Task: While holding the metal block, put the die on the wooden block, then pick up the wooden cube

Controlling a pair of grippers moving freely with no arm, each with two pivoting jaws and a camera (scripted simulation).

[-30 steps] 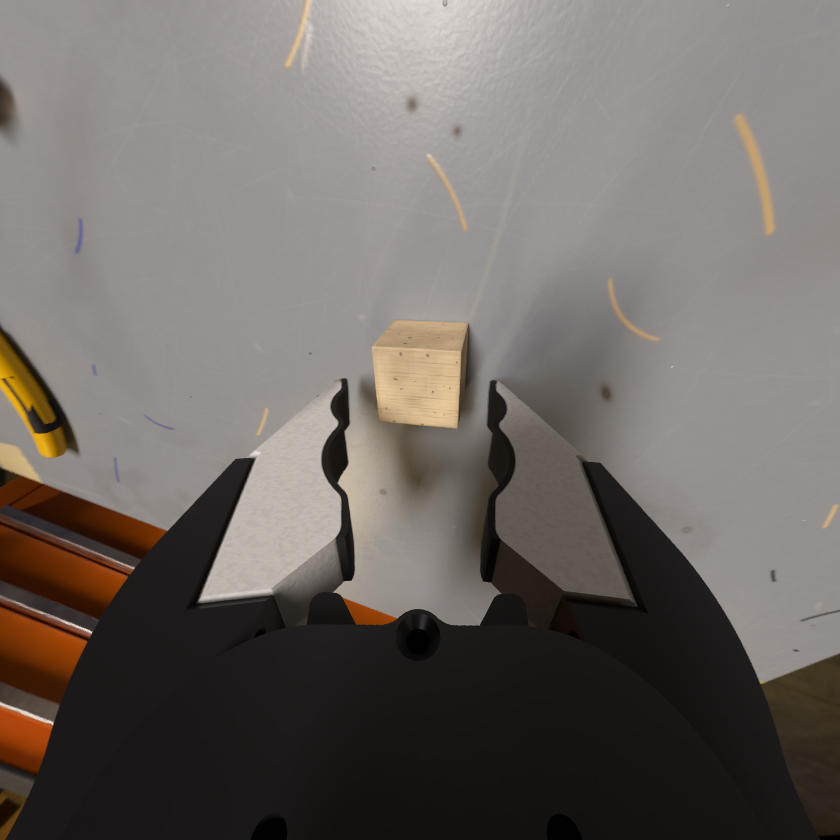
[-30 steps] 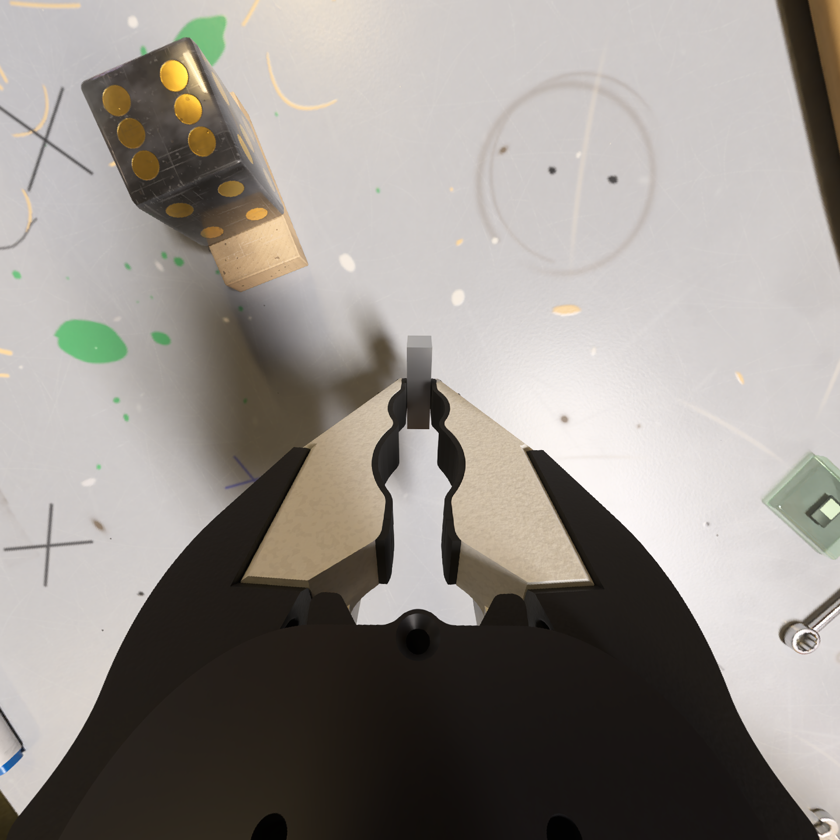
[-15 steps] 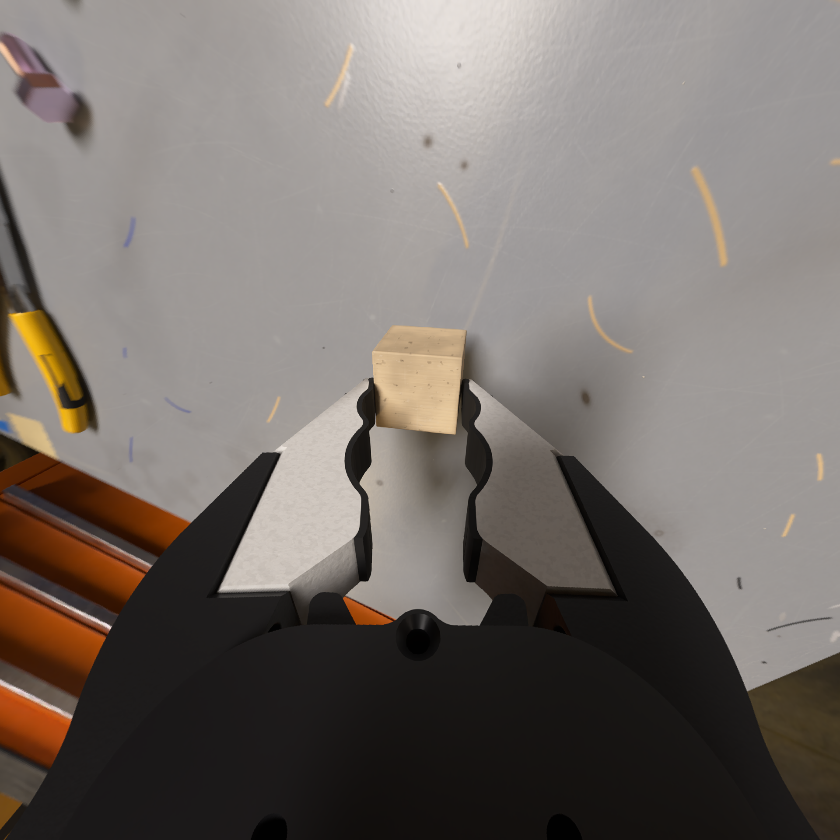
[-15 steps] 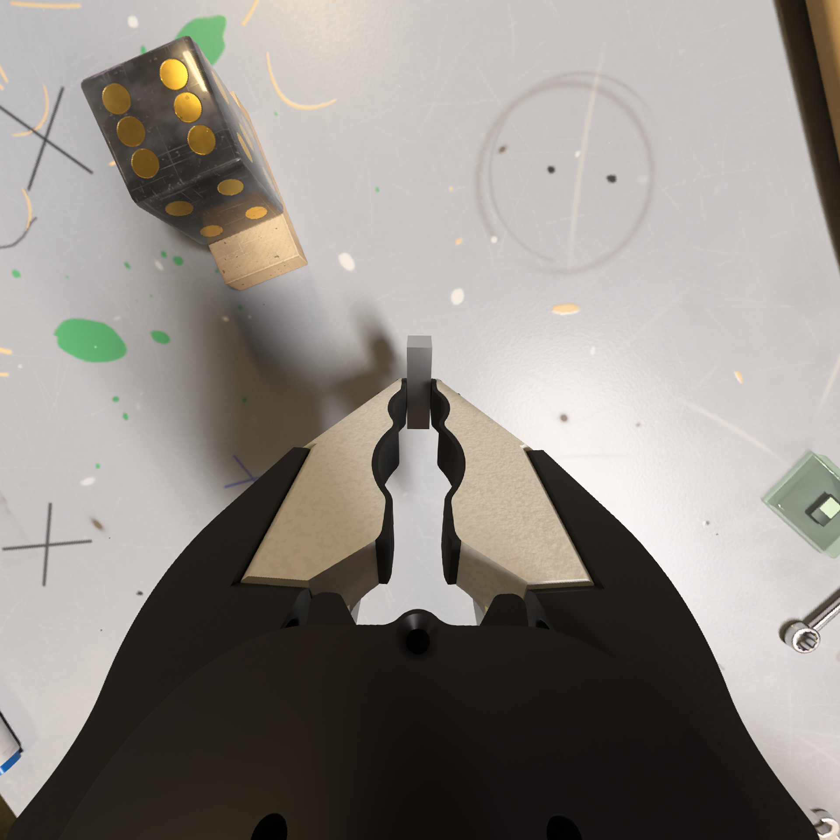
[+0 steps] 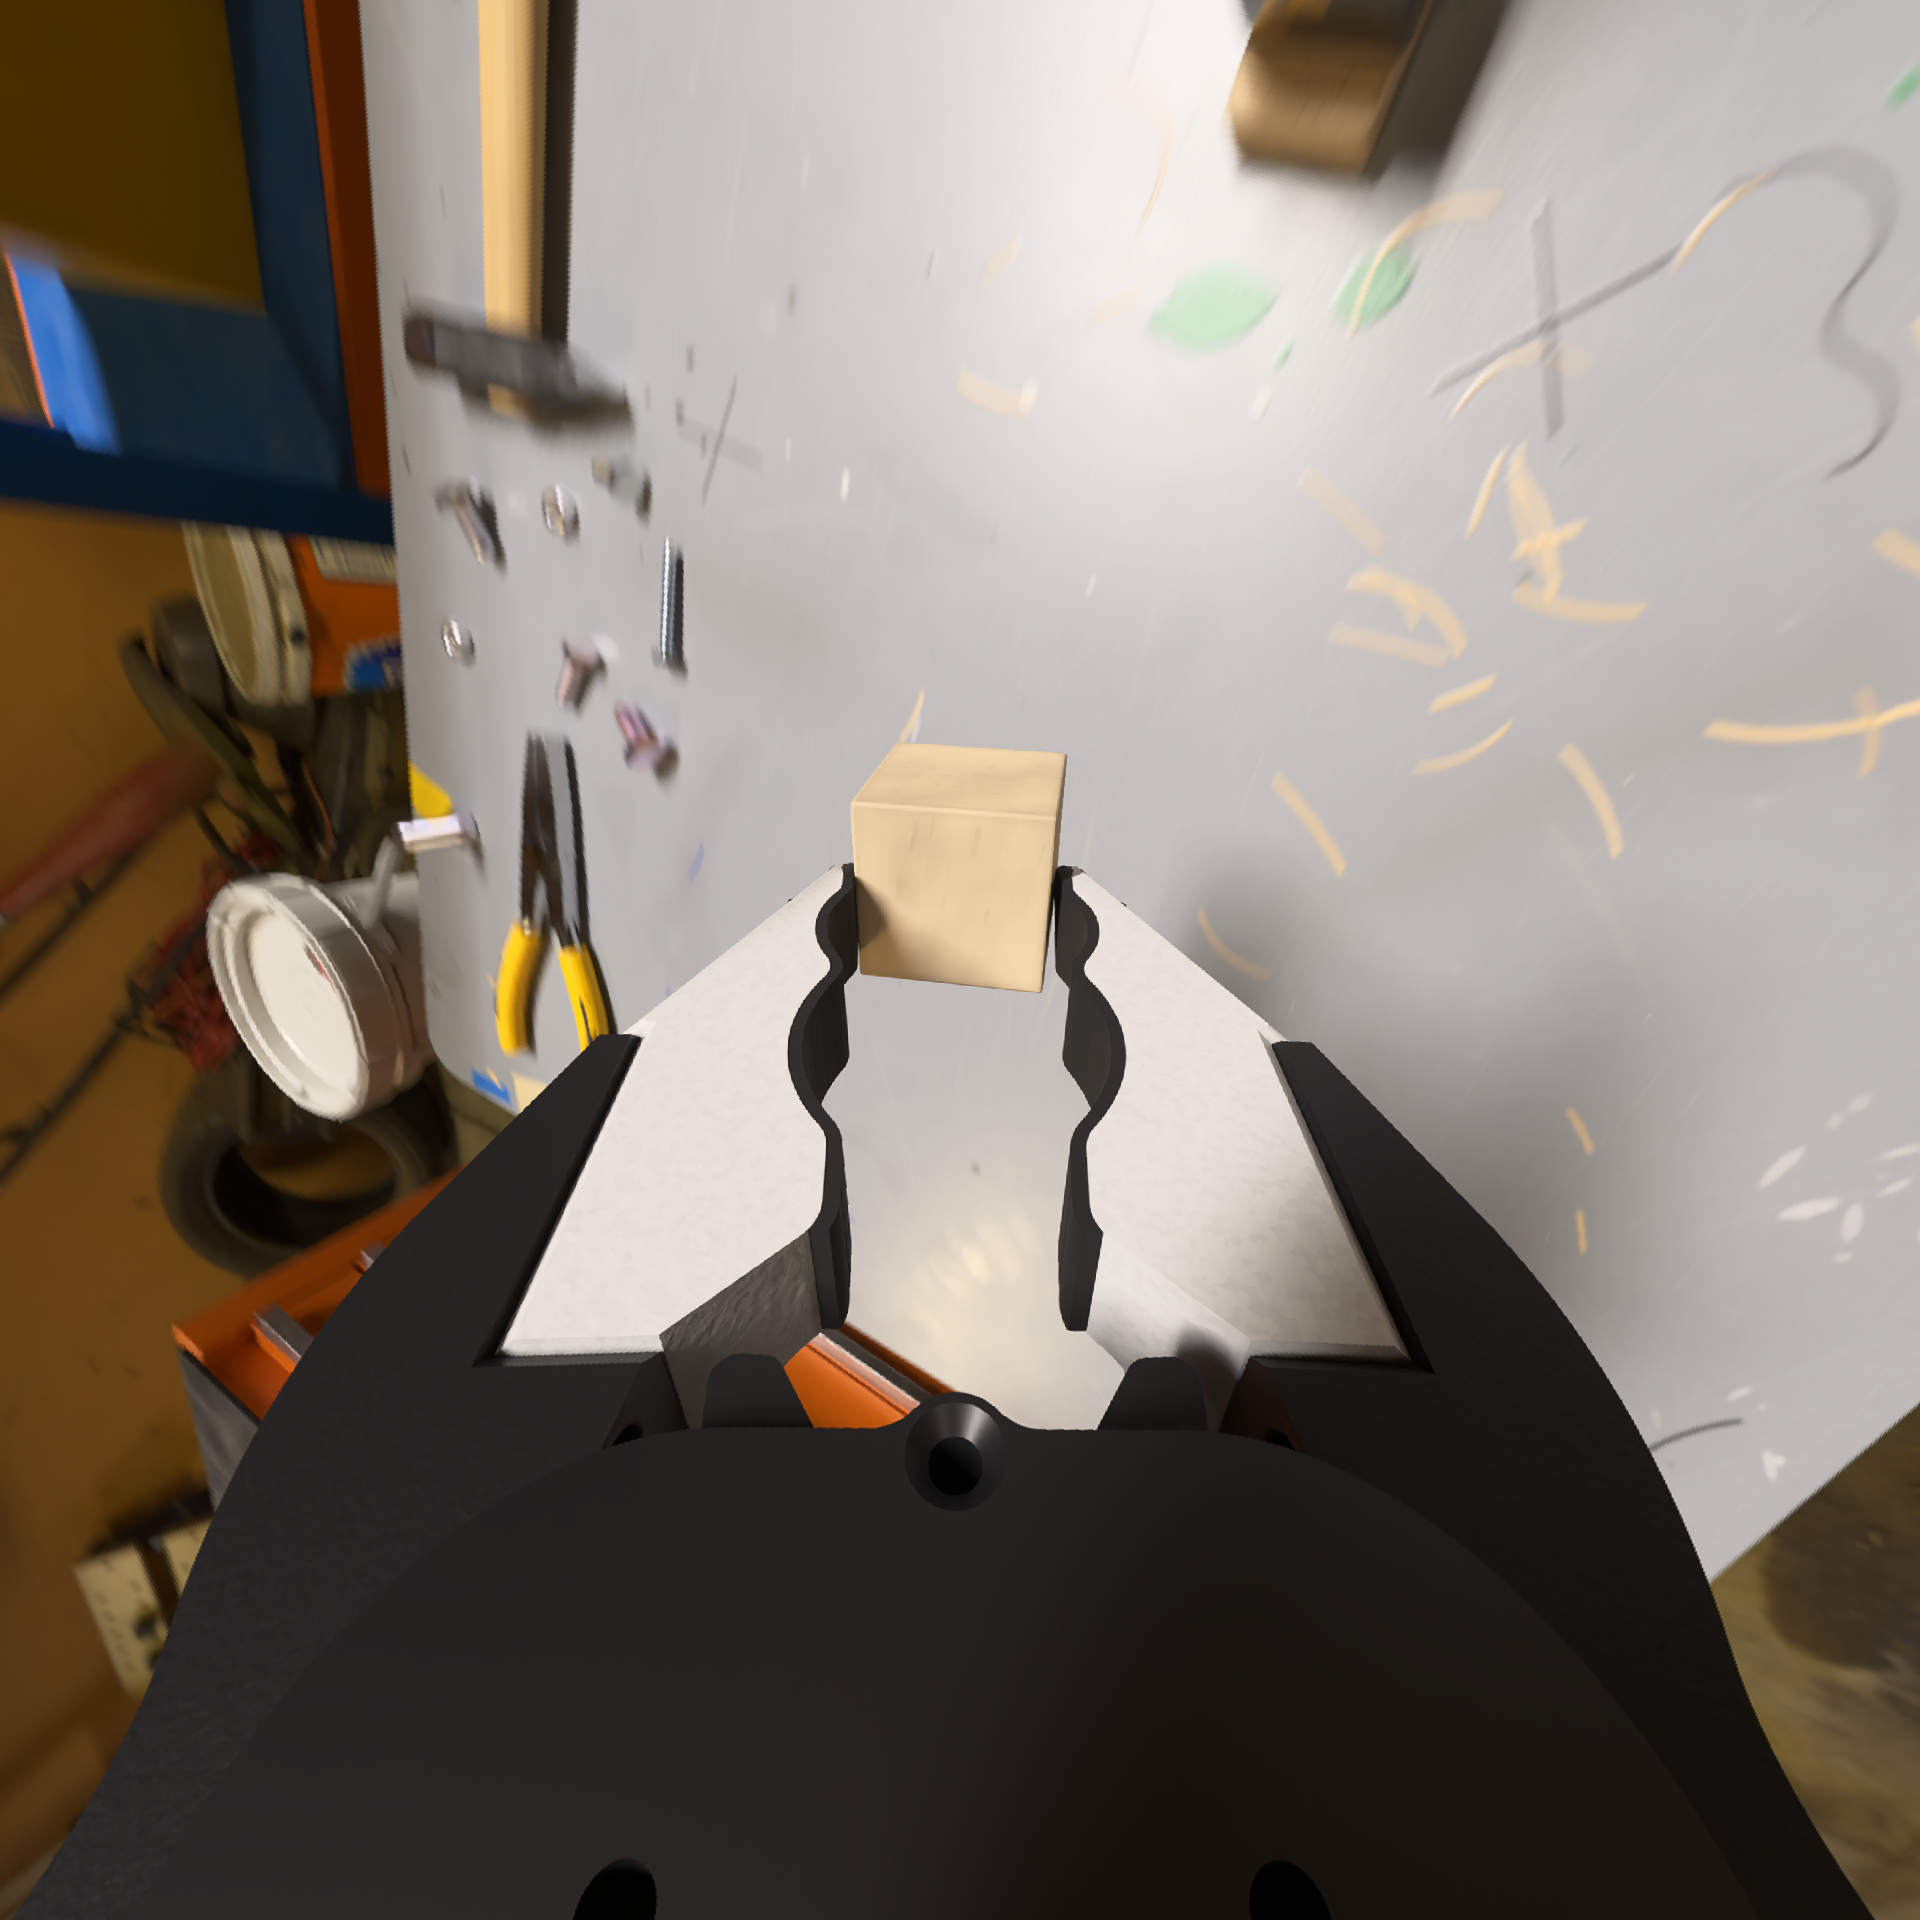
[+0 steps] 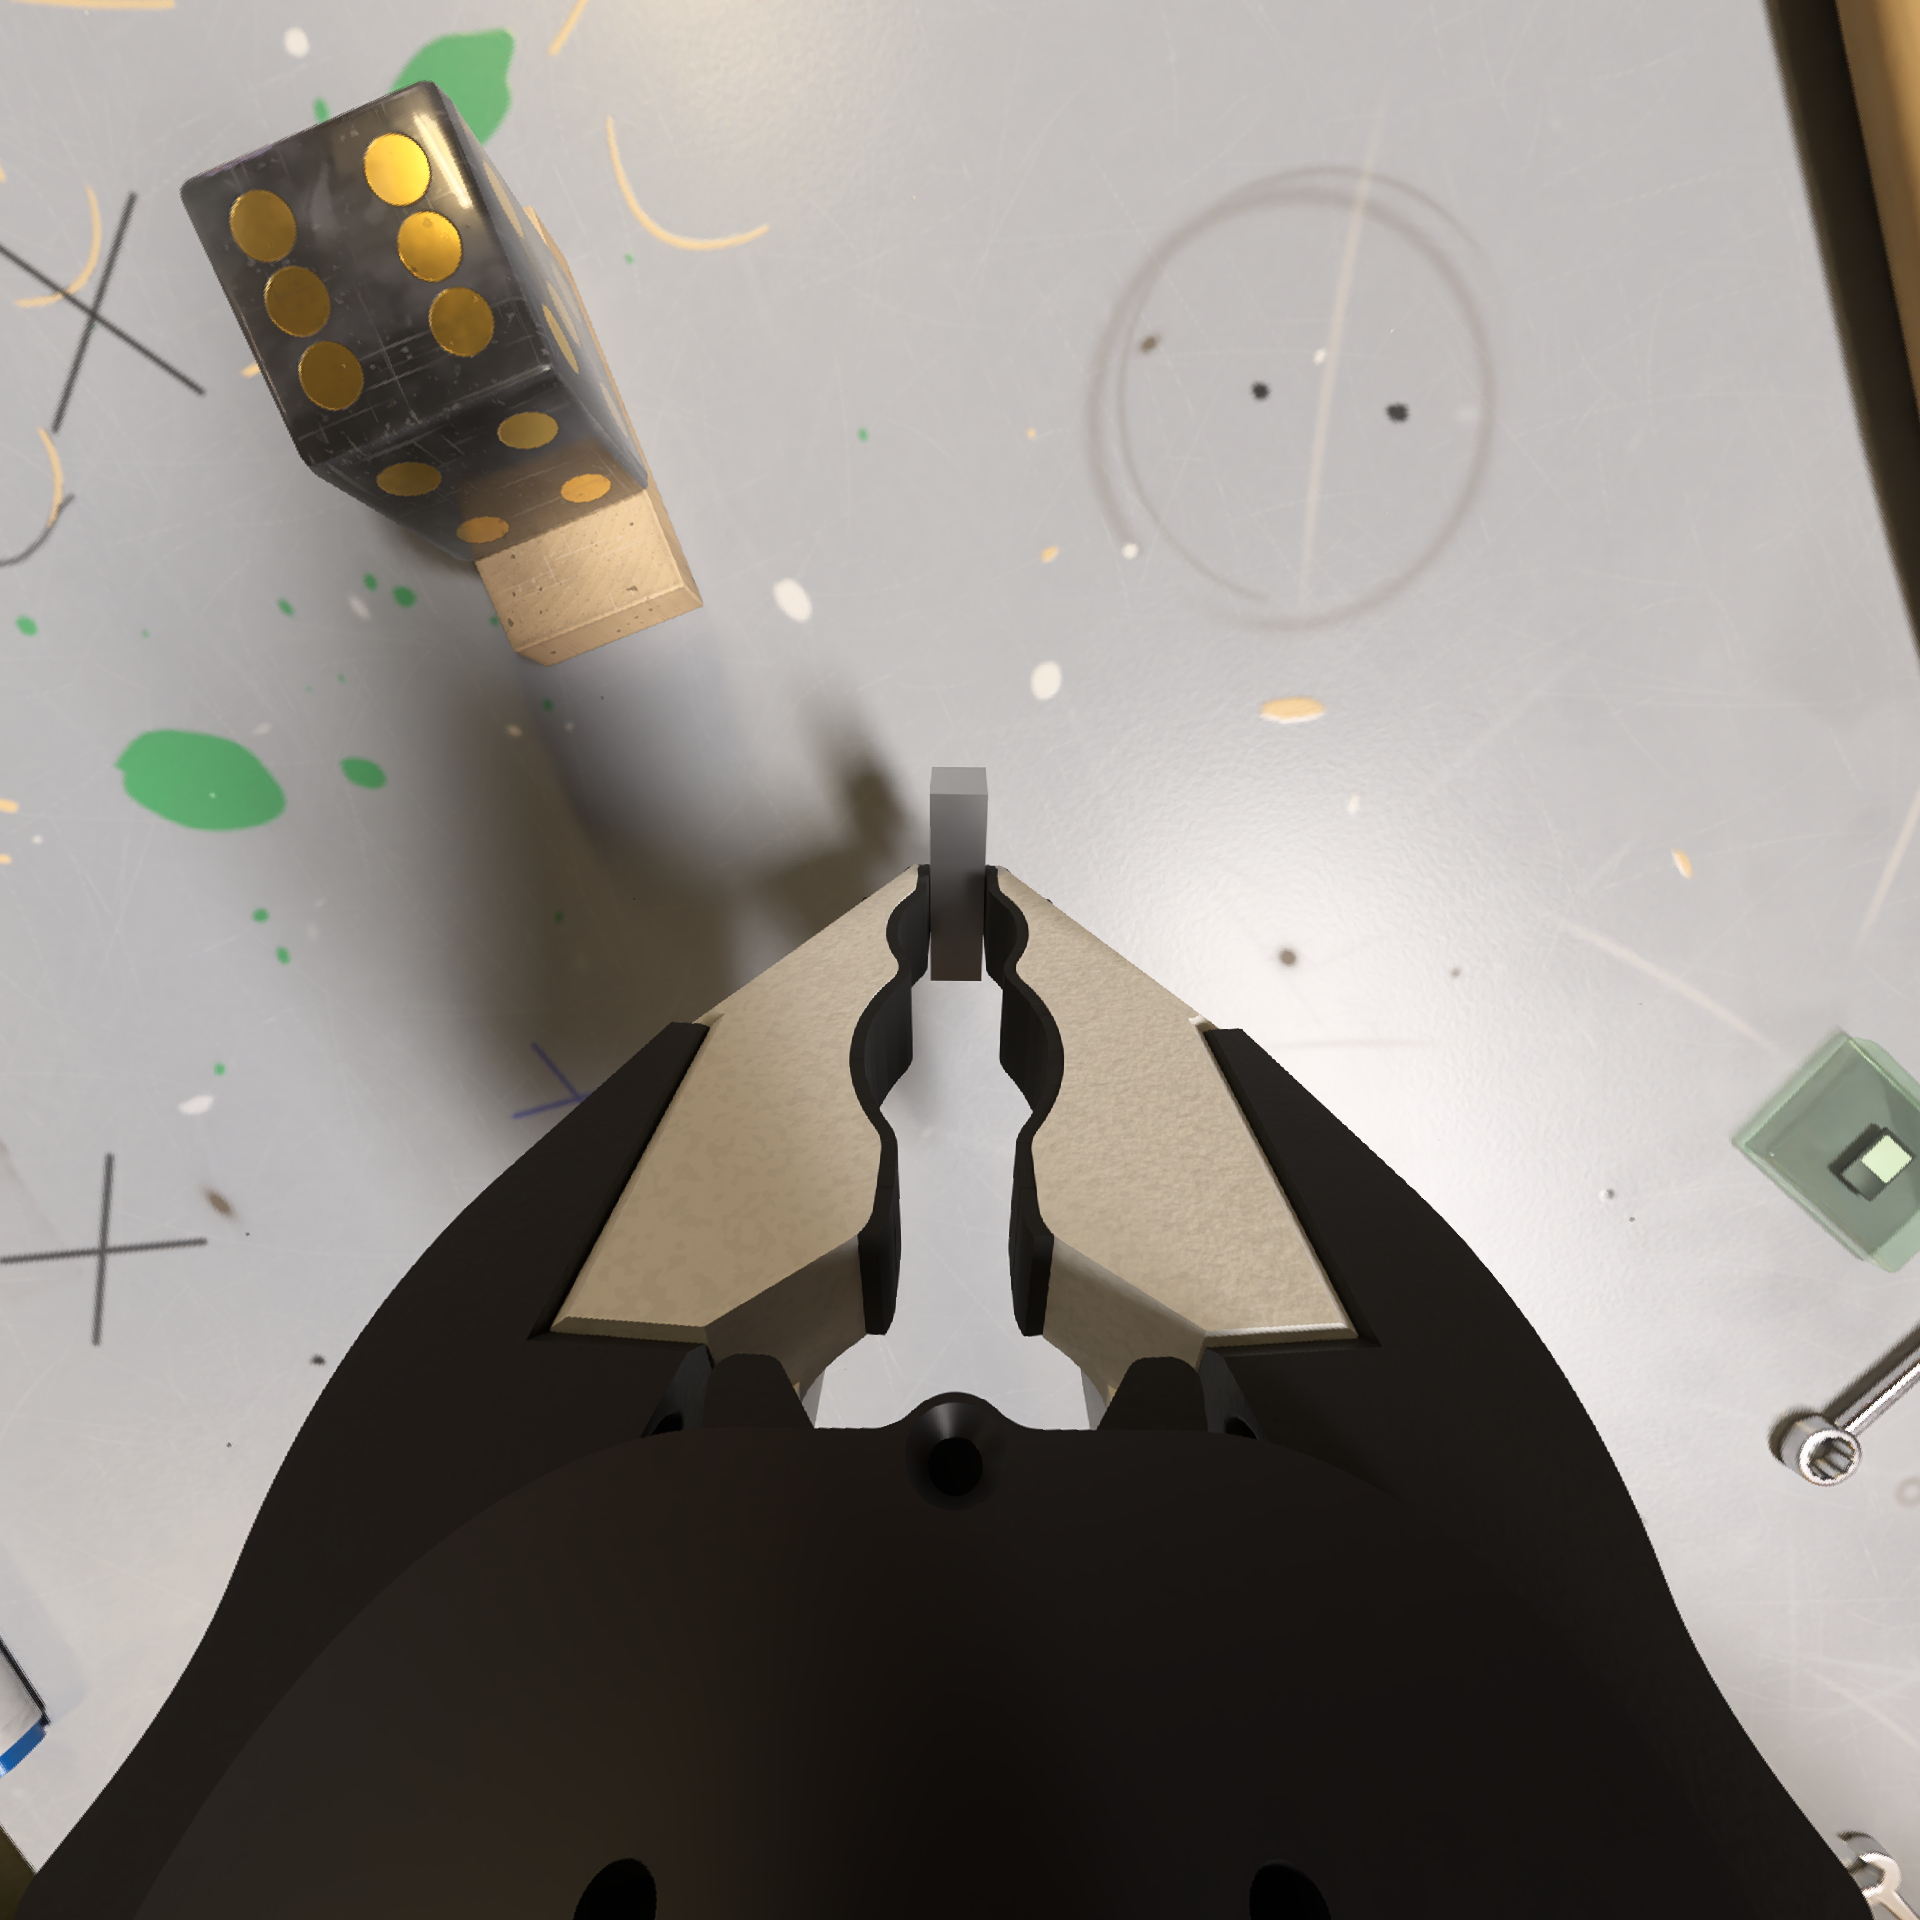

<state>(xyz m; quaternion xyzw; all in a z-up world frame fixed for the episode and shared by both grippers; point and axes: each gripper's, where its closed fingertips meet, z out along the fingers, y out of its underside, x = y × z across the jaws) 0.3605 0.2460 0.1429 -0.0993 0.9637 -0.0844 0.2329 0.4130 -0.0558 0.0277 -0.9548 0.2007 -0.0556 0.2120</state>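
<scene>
While the right gripper (image 6: 956, 883) pinched the metal block (image 6: 957, 831) above the bench (image 6: 1351, 831), the die (image 6: 405, 322) already sat on the wooden block (image 6: 592, 592). The left gripper (image 5: 954, 883) was clamped on the wooden cube (image 5: 951, 868), apparently lifted clear; the task looked essentially complete.

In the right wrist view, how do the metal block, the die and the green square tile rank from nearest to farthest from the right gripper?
1. Metal block, clamped at the right gripper fingertips.
2. Die, upper left, on the wooden block.
3. Green square tile, far right; nearly level with the die, order uncertain.
</scene>
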